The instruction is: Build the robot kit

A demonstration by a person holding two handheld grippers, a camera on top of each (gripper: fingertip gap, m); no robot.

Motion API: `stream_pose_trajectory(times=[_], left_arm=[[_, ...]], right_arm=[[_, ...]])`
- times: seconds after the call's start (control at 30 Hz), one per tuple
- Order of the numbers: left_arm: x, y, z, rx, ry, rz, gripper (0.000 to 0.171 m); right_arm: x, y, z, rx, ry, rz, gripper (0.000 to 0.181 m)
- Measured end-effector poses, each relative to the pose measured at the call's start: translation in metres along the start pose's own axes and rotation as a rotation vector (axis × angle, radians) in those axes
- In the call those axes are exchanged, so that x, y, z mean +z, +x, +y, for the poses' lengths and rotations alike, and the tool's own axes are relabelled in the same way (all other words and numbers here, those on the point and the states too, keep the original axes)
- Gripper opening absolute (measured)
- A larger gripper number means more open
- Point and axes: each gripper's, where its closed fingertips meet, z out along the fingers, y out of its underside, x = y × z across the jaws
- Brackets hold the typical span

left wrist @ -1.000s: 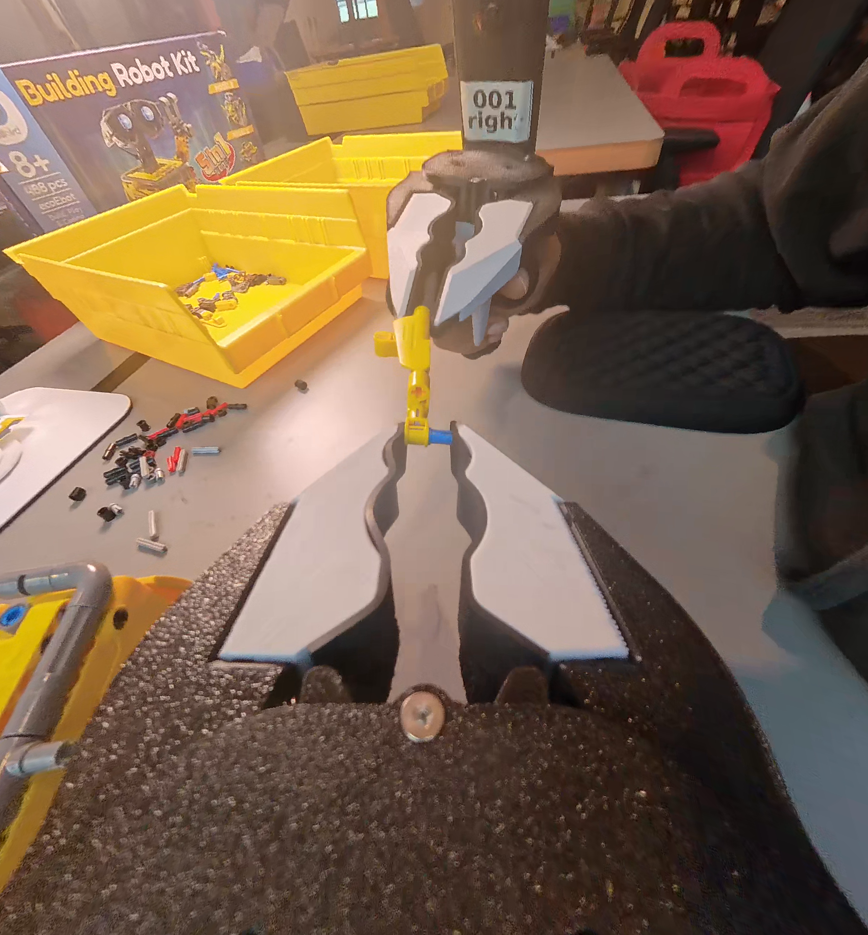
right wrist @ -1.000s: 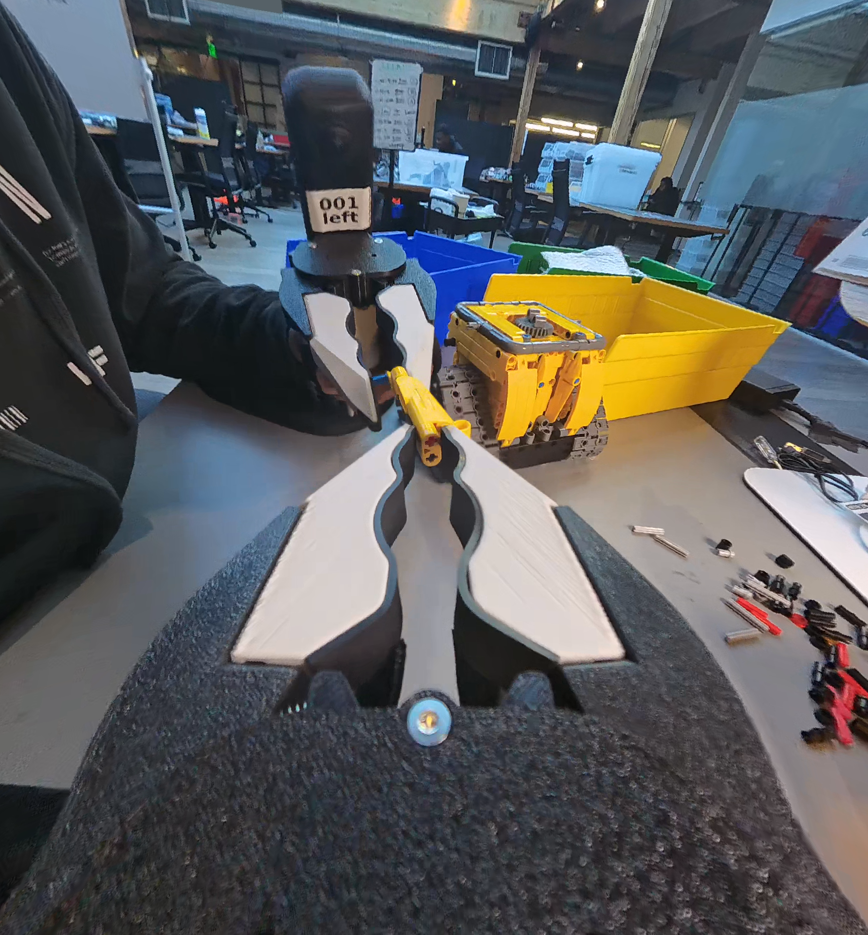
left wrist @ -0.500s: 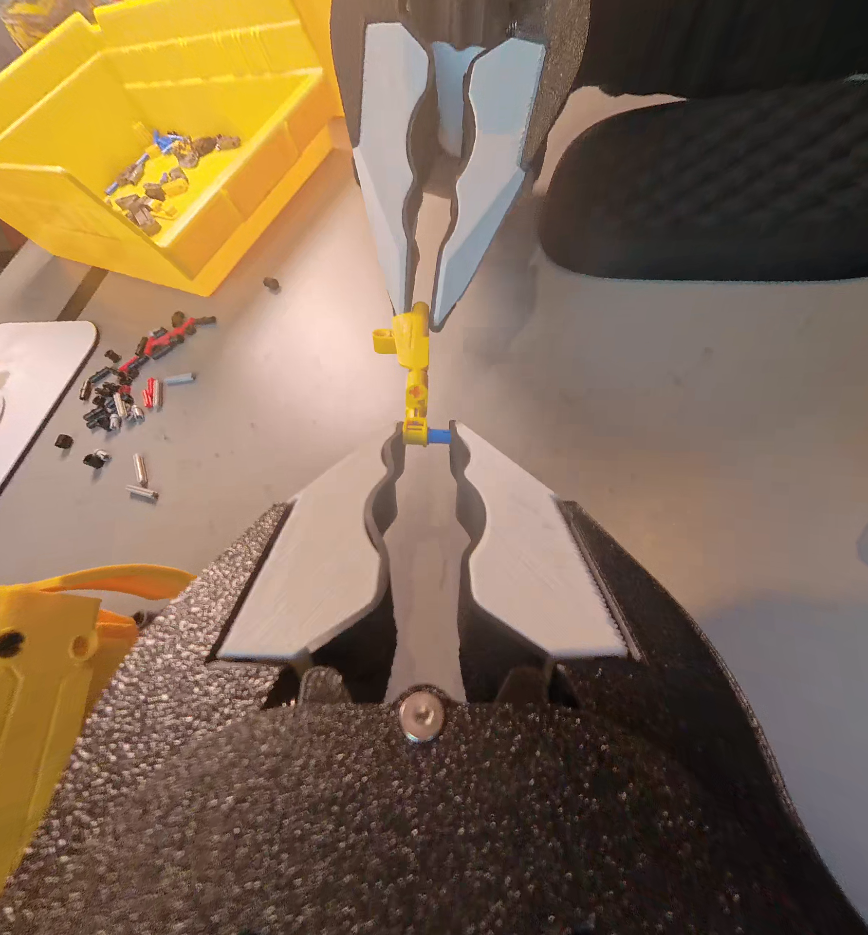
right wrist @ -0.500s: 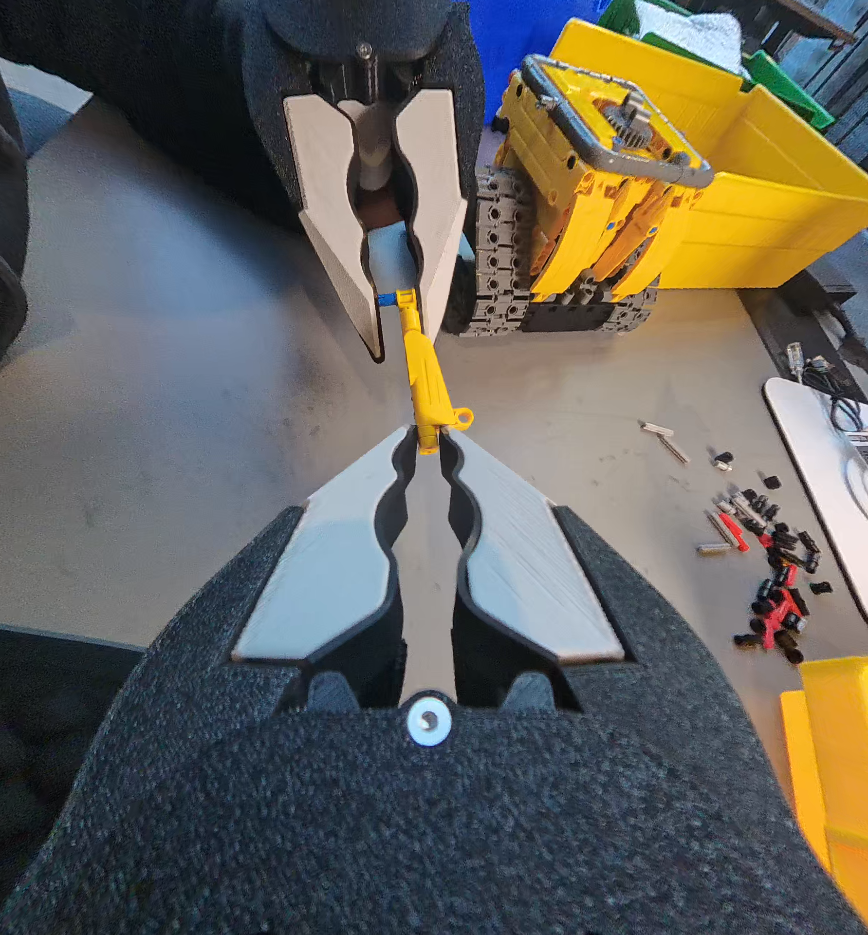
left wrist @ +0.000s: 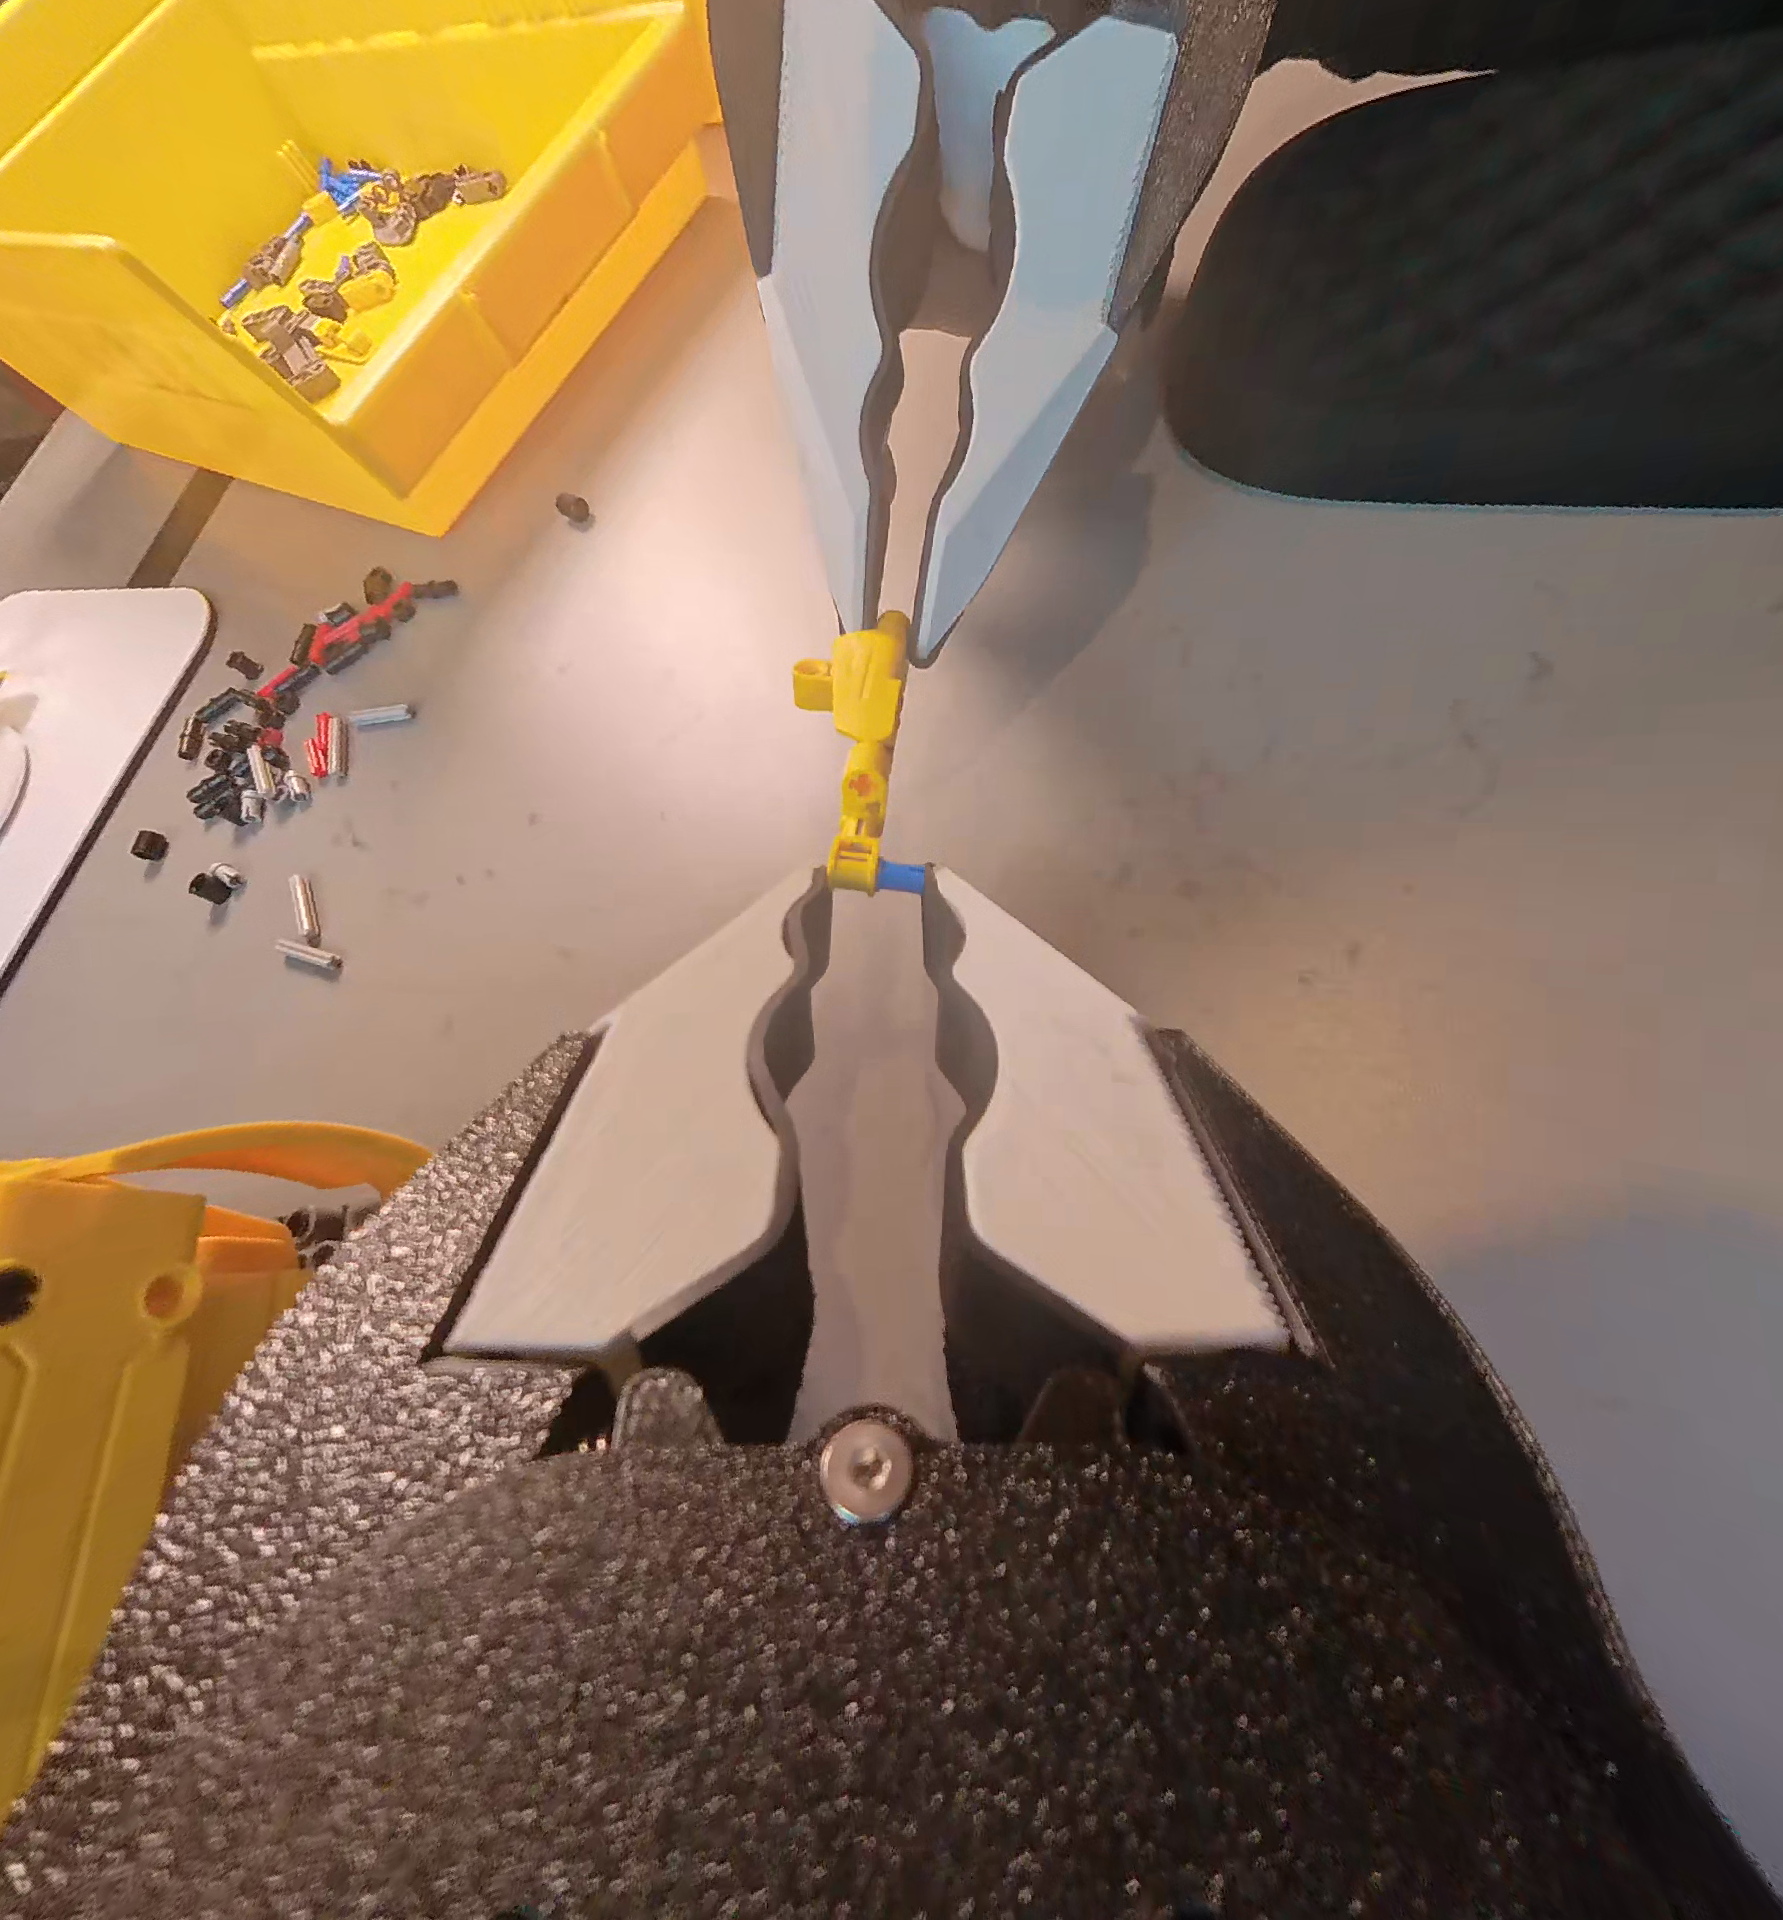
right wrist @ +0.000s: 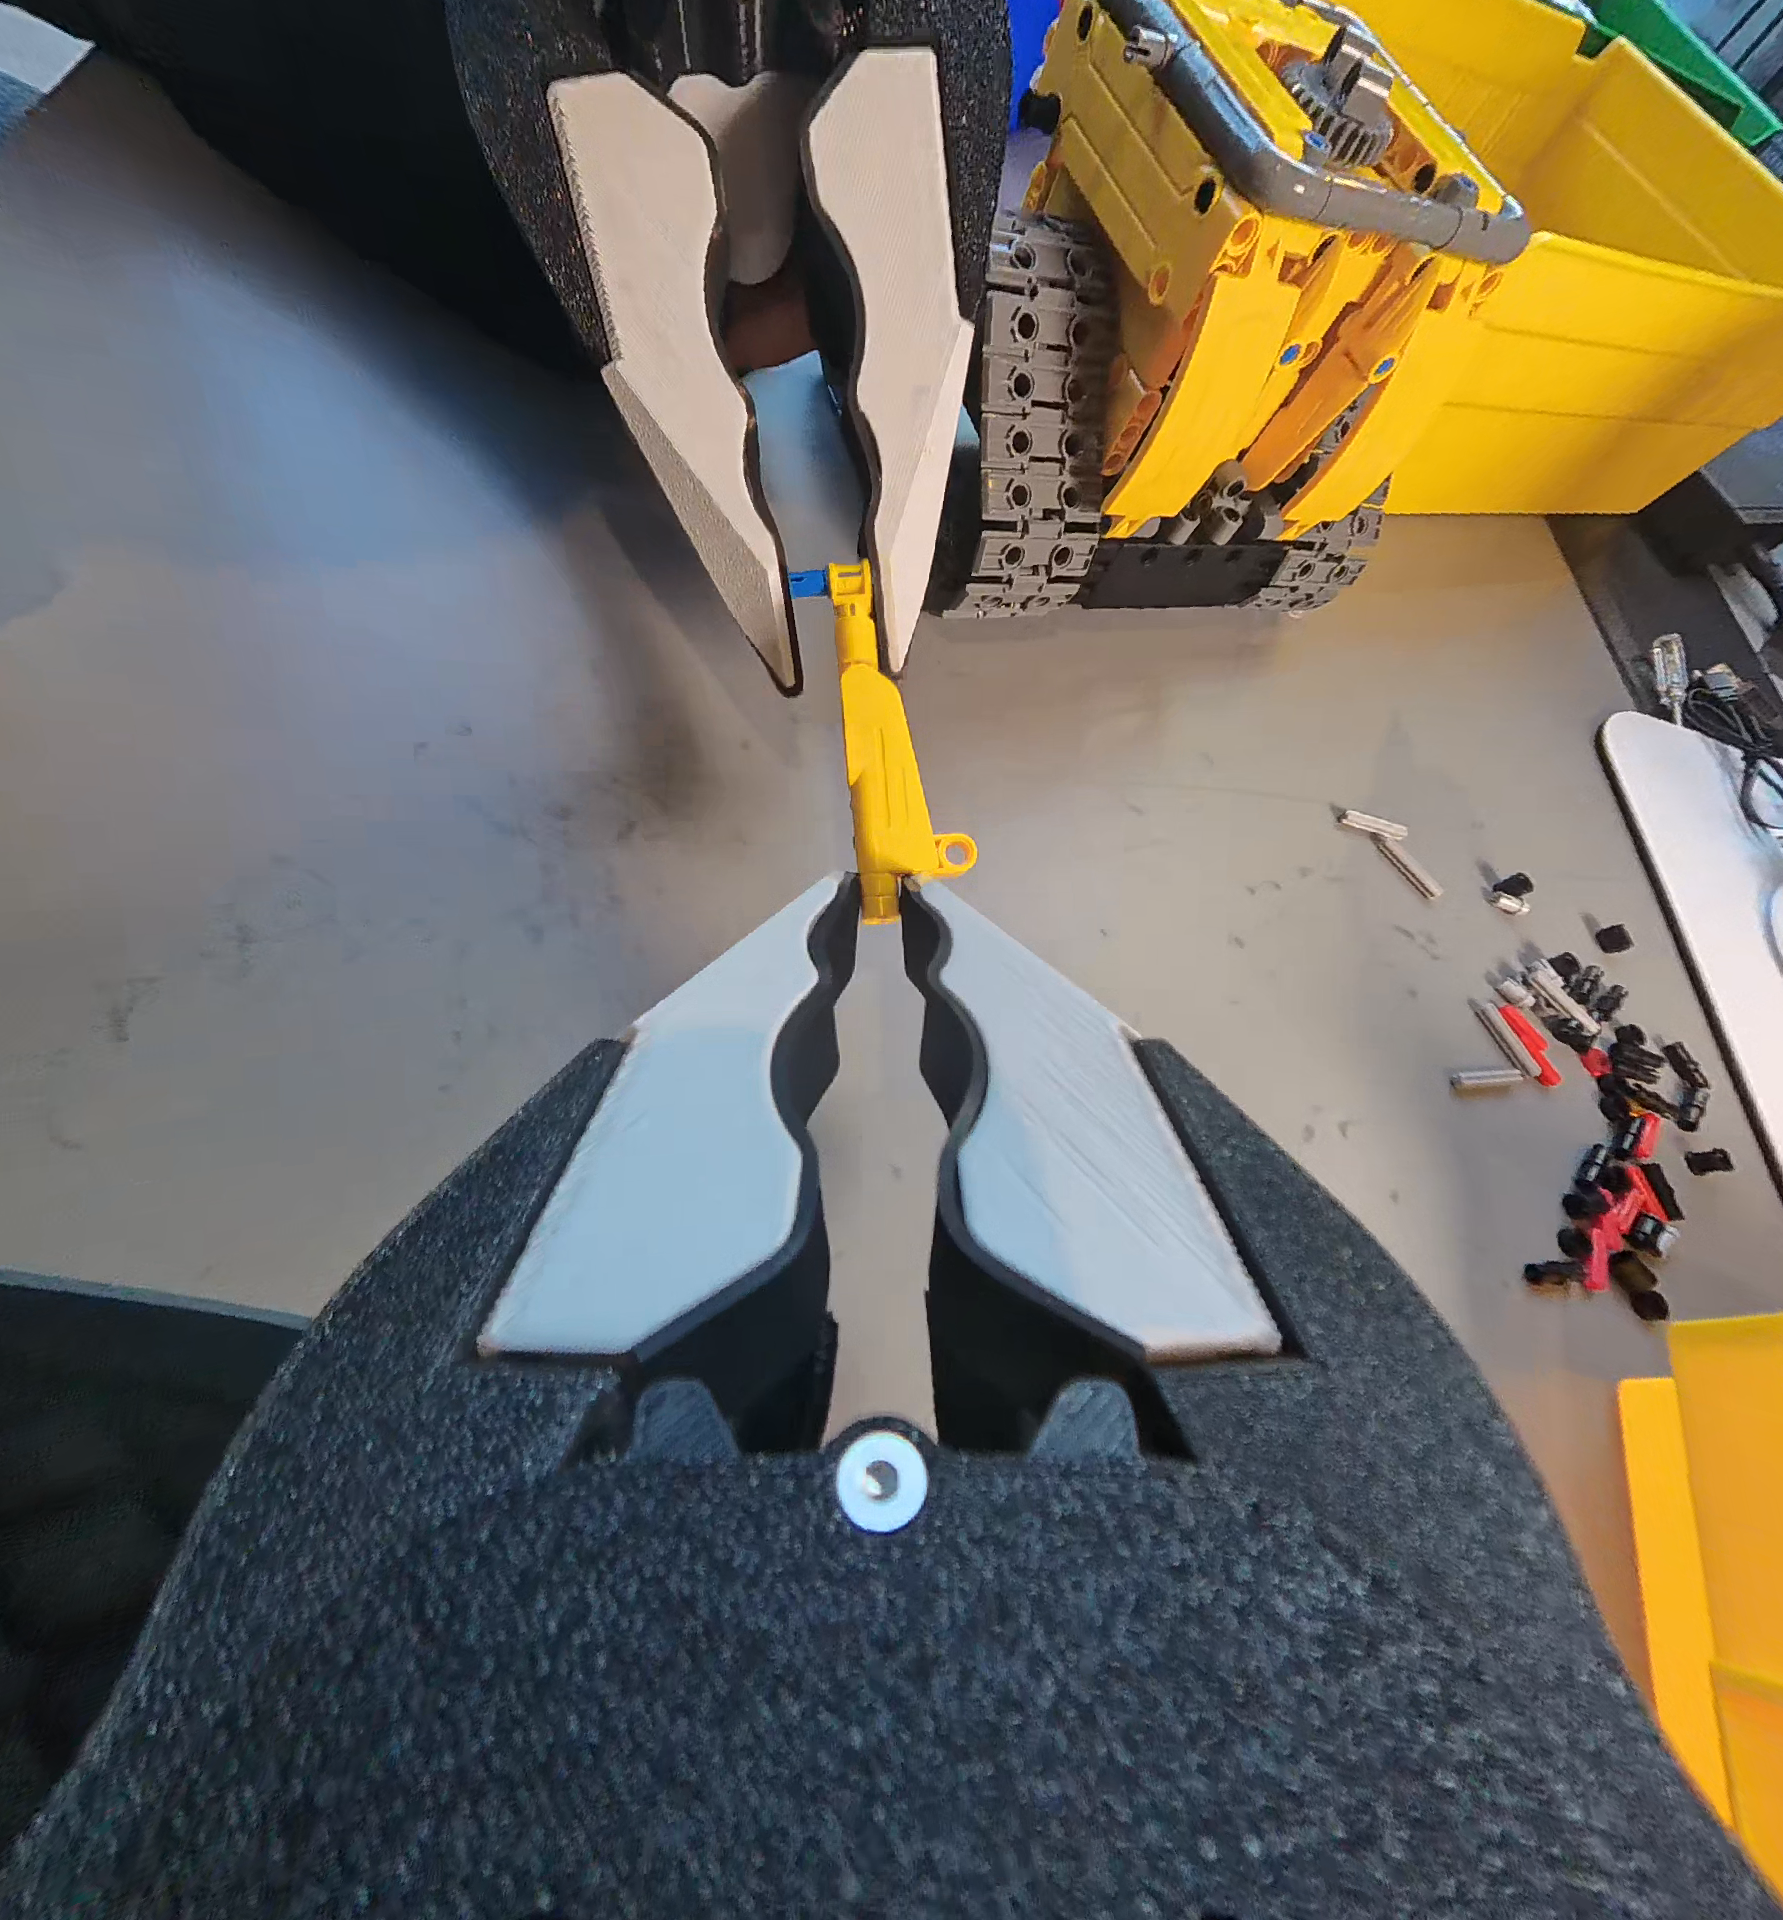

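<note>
A slim yellow brick-built arm piece (left wrist: pixel 864 727) with a blue pin (left wrist: pixel 902 875) at one end hangs between my two grippers above the grey table (left wrist: pixel 1386 779). My left gripper (left wrist: pixel 874 878) is shut on the pin end. My right gripper (right wrist: pixel 879 891) is shut on the other, wider end of the yellow piece (right wrist: pixel 882 774). The two grippers face each other tip to tip; the right gripper shows in the left wrist view (left wrist: pixel 892 634), the left gripper in the right wrist view (right wrist: pixel 840 613).
A yellow tracked robot model (right wrist: pixel 1230 343) stands beside the left gripper. A yellow bin (left wrist: pixel 274 239) holds small parts. Loose black, red and grey pins (left wrist: pixel 274 727) lie on the table by a white board (left wrist: pixel 45 748). A black padded cushion (left wrist: pixel 1541 291) lies at the far right. About 5 cm separates my left fingertips from my right.
Both grippers have tilted down toward the table and drawn slightly apart, keeping hold of the yellow piece stretched between them. The views now look down on the tabletop.
</note>
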Motion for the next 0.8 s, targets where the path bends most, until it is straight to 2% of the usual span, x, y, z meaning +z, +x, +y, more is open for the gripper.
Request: stream_pose_trajectory(times=[0.13, 0.27, 0.63, 0.8], left_arm=[[-0.002, -0.001, -0.004, -0.010, 0.026, -0.001, 0.018], [-0.007, -0.002, -0.012, -0.033, 0.082, 0.011, 0.020], [-0.019, -0.005, -0.033, -0.119, 0.217, 0.034, 0.019], [-0.024, -0.006, -0.040, -0.151, 0.269, 0.043, 0.019]], right_arm=[[0.001, 0.003, 0.013, 0.005, -0.063, 0.010, 0.008], [0.004, 0.009, 0.039, -0.027, -0.204, 0.049, 0.008], [0.004, 0.012, 0.043, 0.005, -0.213, 0.059, 0.010], [0.003, 0.011, 0.037, 0.039, -0.177, 0.043, 0.021]])
